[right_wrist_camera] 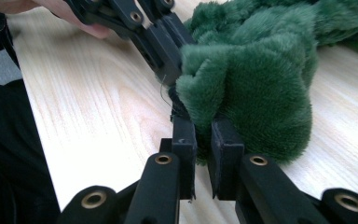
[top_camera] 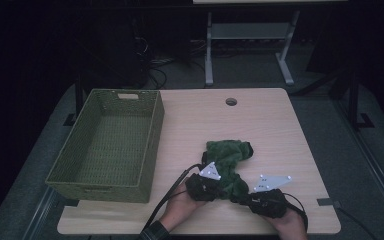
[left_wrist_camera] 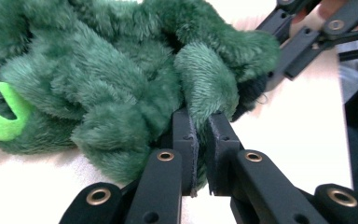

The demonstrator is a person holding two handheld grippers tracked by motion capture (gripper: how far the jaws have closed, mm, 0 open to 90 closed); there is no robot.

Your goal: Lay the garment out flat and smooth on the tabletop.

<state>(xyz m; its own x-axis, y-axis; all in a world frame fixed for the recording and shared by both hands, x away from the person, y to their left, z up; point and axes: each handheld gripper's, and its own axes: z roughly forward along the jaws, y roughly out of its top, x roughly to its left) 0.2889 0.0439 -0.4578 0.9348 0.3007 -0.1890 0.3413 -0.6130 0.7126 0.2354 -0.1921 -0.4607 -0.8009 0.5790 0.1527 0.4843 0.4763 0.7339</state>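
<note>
Green plush fabric (top_camera: 228, 165): your left gripper (left_wrist_camera: 200, 140) and right gripper (right_wrist_camera: 203, 140) each pinch a near edge, probably to lift it toward the woven basket (top_camera: 152, 145).

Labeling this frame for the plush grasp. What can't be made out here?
- Plush toy: what it depicts; crumpled in the high view, cut by the top and left edges in the left gripper view.
- Left tongs and right tongs: how deep the fabric sits; fur covers the tips.
- Basket: near inside corner, hidden by its front wall in the high view.
- Background beyond the table: too dark.
</note>
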